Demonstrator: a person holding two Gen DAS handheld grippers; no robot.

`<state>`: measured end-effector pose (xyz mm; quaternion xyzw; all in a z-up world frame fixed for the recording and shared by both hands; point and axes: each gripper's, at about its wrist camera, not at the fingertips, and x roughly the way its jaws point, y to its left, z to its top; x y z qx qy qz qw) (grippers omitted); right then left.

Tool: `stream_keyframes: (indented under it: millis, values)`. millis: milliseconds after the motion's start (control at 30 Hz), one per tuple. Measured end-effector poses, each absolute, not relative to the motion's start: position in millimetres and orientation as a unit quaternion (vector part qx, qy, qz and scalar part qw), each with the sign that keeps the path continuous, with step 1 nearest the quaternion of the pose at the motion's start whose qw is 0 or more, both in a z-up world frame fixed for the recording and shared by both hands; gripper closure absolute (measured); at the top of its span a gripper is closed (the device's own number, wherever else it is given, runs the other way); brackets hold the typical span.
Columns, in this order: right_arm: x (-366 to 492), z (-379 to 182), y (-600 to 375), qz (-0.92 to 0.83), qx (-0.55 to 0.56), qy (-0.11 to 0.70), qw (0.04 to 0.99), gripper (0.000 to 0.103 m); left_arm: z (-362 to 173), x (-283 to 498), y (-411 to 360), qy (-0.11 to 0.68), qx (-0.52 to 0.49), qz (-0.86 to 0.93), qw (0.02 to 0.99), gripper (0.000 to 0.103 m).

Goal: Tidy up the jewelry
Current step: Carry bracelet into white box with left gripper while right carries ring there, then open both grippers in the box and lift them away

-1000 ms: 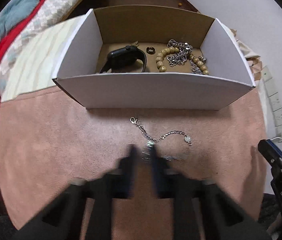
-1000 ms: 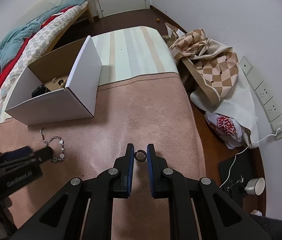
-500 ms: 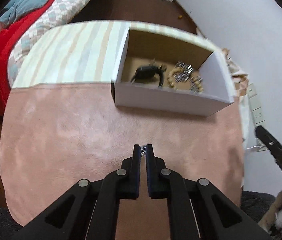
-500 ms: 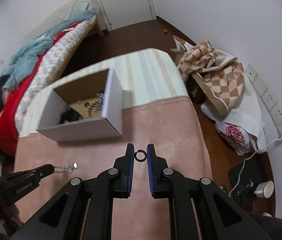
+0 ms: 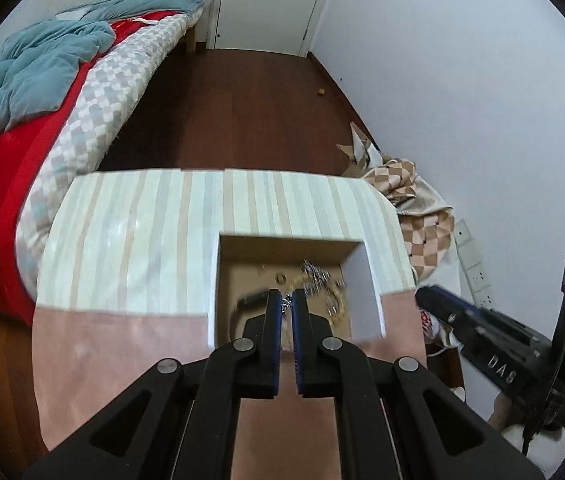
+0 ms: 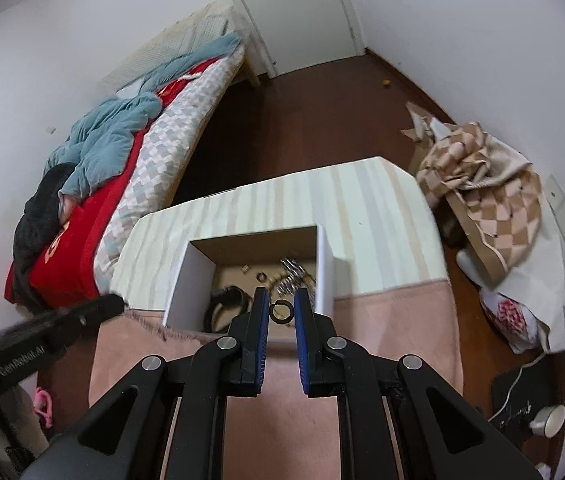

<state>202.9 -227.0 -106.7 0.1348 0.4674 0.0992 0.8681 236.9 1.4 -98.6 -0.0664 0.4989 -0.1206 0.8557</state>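
An open white cardboard box [image 5: 364, 280] [image 6: 192, 276] stands on the table and holds a black watch [image 6: 226, 298], a small ring [image 5: 280, 278], a bead bracelet and silver chains [image 5: 316, 278]. My left gripper [image 5: 287, 302] is shut on a thin silver chain bracelet [image 5: 286, 303] and hovers above the box. My right gripper [image 6: 281, 312] is shut on a small dark ring [image 6: 281, 311] and hovers above the box's near edge. The right gripper also shows at the right of the left wrist view [image 5: 482, 328].
The table has a pink cloth [image 6: 382, 320] near me and a striped cloth [image 5: 142, 232] beyond. A bed with red and blue covers [image 5: 22, 92] lies left. A checkered cloth pile [image 6: 482, 184], wall sockets and cables lie right on the dark floor.
Both grippers rose from the pink cloth and moved forward over the box. The left one lifted the chain bracelet off the cloth; the right one kept the ring.
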Motion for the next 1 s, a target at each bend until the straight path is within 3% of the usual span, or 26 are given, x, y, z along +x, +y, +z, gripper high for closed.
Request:
stream_keyframes:
  millis: [600, 633, 733, 833, 867, 933, 1000]
  values:
    - [296.5, -189.8, -200.3, 0.124, 0.130, 0.616, 0.767, 0.087, -169.4, 320.7, 4.2, 0.598, -0.033, -0.055, 0.799, 0.093]
    - [296.6, -189.7, -201.7, 0.122, 0.131, 0.616, 0.767, 0.080, -168.6, 319.7, 5.3, 0.595, -0.029, -0.050, 0.802, 0.085]
    - [293.6, -185.7, -206.9, 0.121, 0.137, 0.611, 0.770, 0.067, -164.1, 314.0, 8.8, 0.585, -0.029, -0.043, 0.810, 0.032]
    - [289.0, -178.9, -208.0, 0.116, 0.131, 0.605, 0.776, 0.066, -158.4, 308.9, 12.3, 0.573, -0.022, -0.034, 0.819, 0.030]
    - [286.8, -176.1, -208.3, 0.113, 0.127, 0.603, 0.780, 0.066, -156.8, 305.8, 13.8, 0.571, -0.020, -0.030, 0.820, 0.024]
    - [280.2, -169.3, -208.3, 0.106, 0.115, 0.597, 0.787, 0.054, -153.0, 300.1, 17.0, 0.563, -0.018, -0.023, 0.826, 0.011]
    - [274.0, -163.7, -207.8, 0.098, 0.103, 0.591, 0.794, 0.044, -147.6, 290.3, 19.5, 0.548, -0.009, -0.015, 0.836, 0.007]
